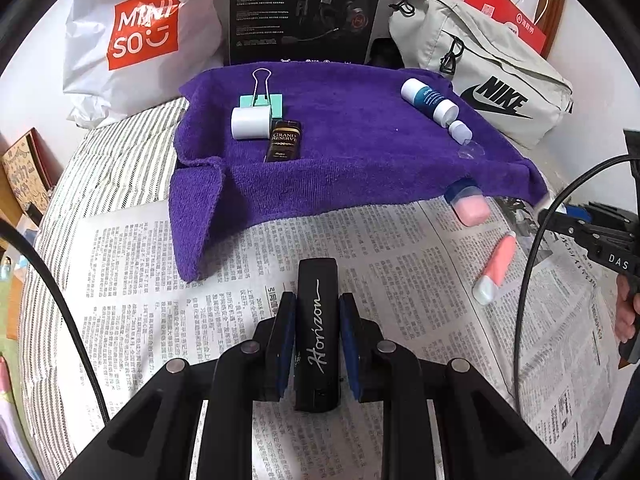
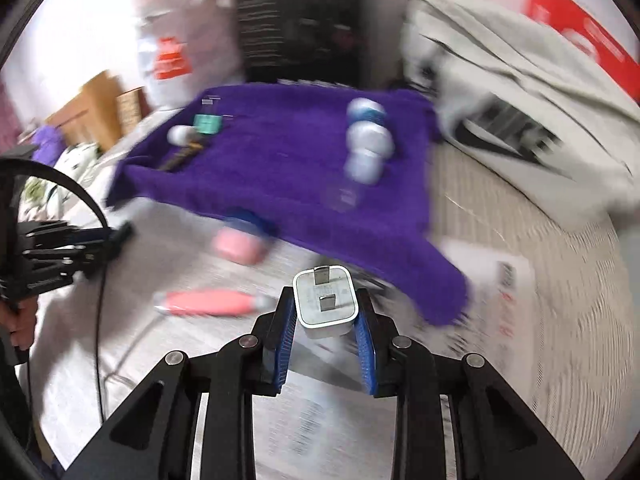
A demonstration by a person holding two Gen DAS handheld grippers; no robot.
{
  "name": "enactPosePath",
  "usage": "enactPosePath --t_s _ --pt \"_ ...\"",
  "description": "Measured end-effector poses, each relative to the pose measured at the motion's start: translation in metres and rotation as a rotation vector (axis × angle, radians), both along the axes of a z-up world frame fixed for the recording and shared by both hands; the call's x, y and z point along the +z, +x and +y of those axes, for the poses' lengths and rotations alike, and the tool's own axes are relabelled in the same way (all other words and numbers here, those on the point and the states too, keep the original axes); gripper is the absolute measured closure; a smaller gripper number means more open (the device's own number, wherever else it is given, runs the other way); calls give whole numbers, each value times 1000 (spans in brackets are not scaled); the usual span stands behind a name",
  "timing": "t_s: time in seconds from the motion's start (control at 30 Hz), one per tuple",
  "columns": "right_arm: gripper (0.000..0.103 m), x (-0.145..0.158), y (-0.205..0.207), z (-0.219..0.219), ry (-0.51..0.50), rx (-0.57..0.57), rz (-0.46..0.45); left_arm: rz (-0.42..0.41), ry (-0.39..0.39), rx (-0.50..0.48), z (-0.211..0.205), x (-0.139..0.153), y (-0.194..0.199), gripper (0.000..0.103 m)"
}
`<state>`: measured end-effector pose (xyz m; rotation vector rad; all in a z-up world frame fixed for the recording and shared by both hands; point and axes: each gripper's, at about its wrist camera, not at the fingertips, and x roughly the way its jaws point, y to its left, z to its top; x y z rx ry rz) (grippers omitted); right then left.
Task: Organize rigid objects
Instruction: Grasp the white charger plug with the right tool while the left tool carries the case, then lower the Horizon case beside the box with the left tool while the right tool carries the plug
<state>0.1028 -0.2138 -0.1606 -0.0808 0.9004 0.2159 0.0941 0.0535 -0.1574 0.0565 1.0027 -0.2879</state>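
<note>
- Gripping the black Horizon case point(image 1: 317, 332) in my left claw point(image 1: 316, 336), over newspaper point(image 1: 400, 272).
- Clamping a white charger plug point(image 2: 325, 300) in my right claw point(image 2: 325, 320).
- Ahead of both, the purple towel point(image 1: 352, 152) carries small bottles; pink items lie nearer.

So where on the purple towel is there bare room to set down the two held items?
The purple towel is bare through its middle, between the Grand Reserve box on its left and the blue-and-white bottle on its right. Its front strip is free too. Both clusters are crowded.
</note>
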Motion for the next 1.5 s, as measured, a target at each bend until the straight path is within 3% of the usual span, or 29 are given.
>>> enactPosePath --t_s 0.4,0.57,0.83,0.97,1.5 --pt "74 -19 2 -8 24 -36 14 -1 36 -10 -4 -1 0 82" --pt "74 -20 1 -9 25 -34 4 12 91 -34 -11 0 -3 82" --pt "74 -20 -2 -12 34 -29 -4 41 98 -25 -9 2 -4 82" --pt "74 -20 -2 -12 38 -25 -7 54 121 -20 -7 4 -7 74" --pt "73 -20 -3 -11 34 -19 -12 52 138 -62 -3 6 -21 74"
